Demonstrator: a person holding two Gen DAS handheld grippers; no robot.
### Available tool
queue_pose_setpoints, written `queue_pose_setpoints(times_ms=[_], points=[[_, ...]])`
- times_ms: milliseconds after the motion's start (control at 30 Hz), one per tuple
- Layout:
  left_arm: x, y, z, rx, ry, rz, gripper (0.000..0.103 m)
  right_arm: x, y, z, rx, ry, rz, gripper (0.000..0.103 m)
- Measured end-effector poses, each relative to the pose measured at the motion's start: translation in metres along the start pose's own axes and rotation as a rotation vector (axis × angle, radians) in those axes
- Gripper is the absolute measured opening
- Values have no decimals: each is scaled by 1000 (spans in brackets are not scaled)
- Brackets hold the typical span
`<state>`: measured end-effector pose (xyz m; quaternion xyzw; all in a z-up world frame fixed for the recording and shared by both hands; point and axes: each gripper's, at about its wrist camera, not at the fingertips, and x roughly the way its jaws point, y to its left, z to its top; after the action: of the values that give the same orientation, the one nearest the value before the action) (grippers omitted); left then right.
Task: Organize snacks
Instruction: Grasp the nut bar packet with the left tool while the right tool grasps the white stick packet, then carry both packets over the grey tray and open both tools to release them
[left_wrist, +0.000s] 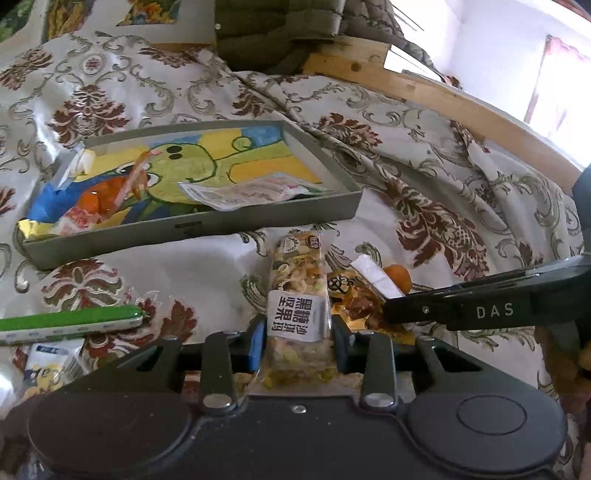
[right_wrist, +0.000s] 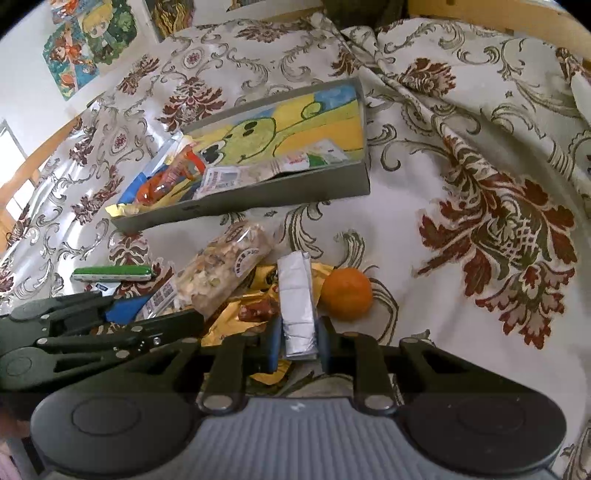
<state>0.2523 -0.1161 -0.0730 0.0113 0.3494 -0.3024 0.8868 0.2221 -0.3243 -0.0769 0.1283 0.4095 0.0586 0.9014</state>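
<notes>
Because the grey tray (left_wrist: 258, 225) just beyond already collects snacks, the left gripper (left_wrist: 299, 341) clamps the nut bar (left_wrist: 297, 295) and the right gripper (right_wrist: 297, 349) pinches the silver foil packet (right_wrist: 295, 295), seemingly to carry both there.

Home bedroom: floral bedspread (right_wrist: 461, 155) is covering a bed with a wooden frame (left_wrist: 424, 88), cartoon posters (right_wrist: 85, 48) are hanging on the wall.

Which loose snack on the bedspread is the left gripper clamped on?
The nut bar in clear wrap, pinched between the left gripper jaws; the silver foil pack sits in the right gripper.
</notes>
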Motion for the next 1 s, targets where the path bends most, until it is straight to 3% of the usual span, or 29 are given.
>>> queue_pose_setpoints(times_ms=[200, 533, 833, 1000], points=[[-18, -4, 3, -21, -51, 15, 38, -12, 5, 0, -20, -59, 1, 23], [-34, 6, 26, -71, -208, 127, 38, -24, 18, 11, -26, -185, 23, 23], [-18, 52, 55, -169, -263, 219, 38, 0, 35, 66, 62, -305, 116, 23], [-1, 68, 68, -171, -275, 236, 38, 23, 40, 86, 81, -311, 134, 23]])
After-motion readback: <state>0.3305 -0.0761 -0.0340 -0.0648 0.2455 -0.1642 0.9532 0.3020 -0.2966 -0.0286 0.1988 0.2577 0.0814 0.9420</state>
